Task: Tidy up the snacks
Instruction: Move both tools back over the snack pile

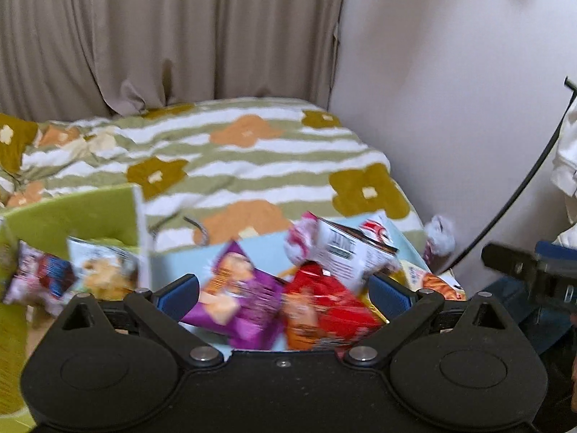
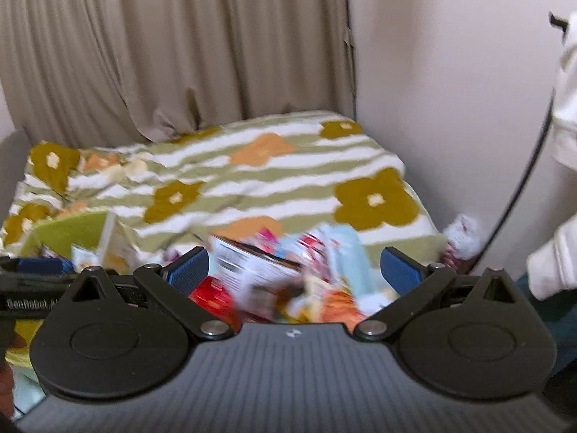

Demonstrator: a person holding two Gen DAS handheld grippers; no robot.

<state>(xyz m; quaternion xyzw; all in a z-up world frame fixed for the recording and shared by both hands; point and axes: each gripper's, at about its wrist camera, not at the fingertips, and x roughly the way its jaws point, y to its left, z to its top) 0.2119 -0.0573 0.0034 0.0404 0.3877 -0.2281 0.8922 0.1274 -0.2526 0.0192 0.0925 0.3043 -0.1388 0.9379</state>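
Against the curtain (image 1: 173, 29) and the wall (image 1: 450, 72) lies a bed (image 1: 252, 166) under a striped blanket with flower patches. At its near edge sit two boxes, a green box (image 1: 72, 213) to the left and a pale blue box (image 1: 267, 249) beside it. The blue box holds a loose heap of snacks: a white pack (image 1: 346, 249) tilted on top, a red pack (image 1: 324, 310) and a purple pack (image 1: 234, 299) below it. The green box holds a pale pack (image 1: 104, 267) and a pinkish pack (image 1: 39, 278).

Both tools hover just over the blue box with nothing between their pads. The left tool (image 1: 285, 292) has its jaws wide apart above the purple and red packs. The right tool (image 2: 294, 269) likewise stands wide apart, over the white pack and an orange pack (image 2: 335, 299).

Both views are smeared, which suggests fast motion. The heap is loose and the packs overlap, so a closing tool may well pinch two at once, or drag the white pack off the pile. The tools are close together and could collide. Thin wrappers may slip from the pads, and a hard squeeze could crush the contents.

Little writing can be read: "GenRobot" shows on the left tool in the right wrist view. The white pack carries a printed panel, too blurred to read.
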